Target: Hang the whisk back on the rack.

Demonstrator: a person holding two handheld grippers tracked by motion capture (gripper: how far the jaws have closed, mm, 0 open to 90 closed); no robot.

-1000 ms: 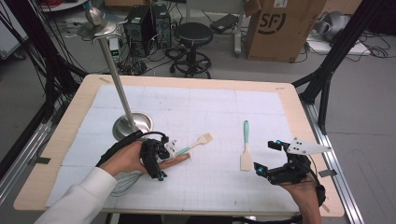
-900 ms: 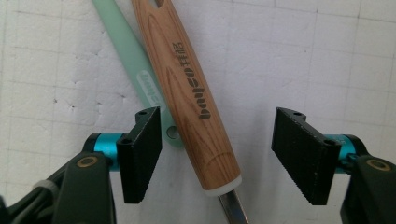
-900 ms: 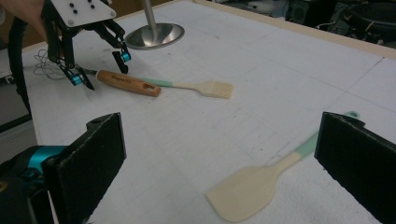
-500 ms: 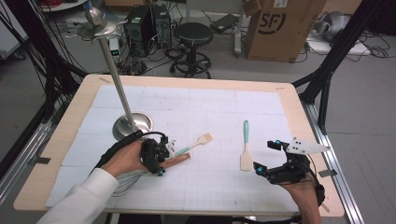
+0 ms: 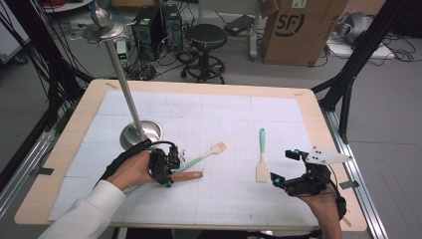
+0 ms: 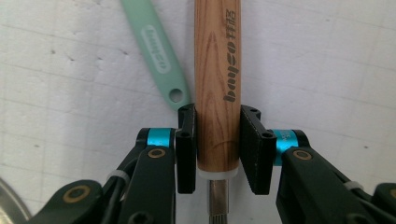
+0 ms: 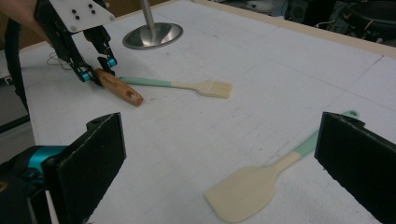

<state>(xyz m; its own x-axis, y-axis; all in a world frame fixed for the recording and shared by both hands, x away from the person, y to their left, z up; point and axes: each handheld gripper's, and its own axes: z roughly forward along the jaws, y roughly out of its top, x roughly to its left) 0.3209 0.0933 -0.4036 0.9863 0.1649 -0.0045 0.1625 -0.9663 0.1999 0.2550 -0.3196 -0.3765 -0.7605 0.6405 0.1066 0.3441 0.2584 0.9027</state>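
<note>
Right gripper [image 5: 278, 172]: nearest the table's front edge, at its right side; black pads spread wide with nothing between them, resting just short of the spatula.
Cream silicone spatula with a mint-green handle [image 5: 262, 158]: flat on the white gridded mat [image 5: 224, 119], blade towards the right gripper, handle pointing away.
Left gripper [image 5: 170, 172]: at the front left, its jaws have just been closing; the pads now sit against both sides of the brown wooden handle [image 6: 217, 84] near its metal-ferrule end (lettering runs along the wood).
Wooden handle, place: lying on the mat, free end pointing right.
Mint-handled pastry brush with pale bristles [image 5: 204, 156]: just beside the wooden handle, slanting away to the right.
Steel stand with a round base and tall pole [image 5: 142, 132]: behind the left hand, on the mat.
</note>
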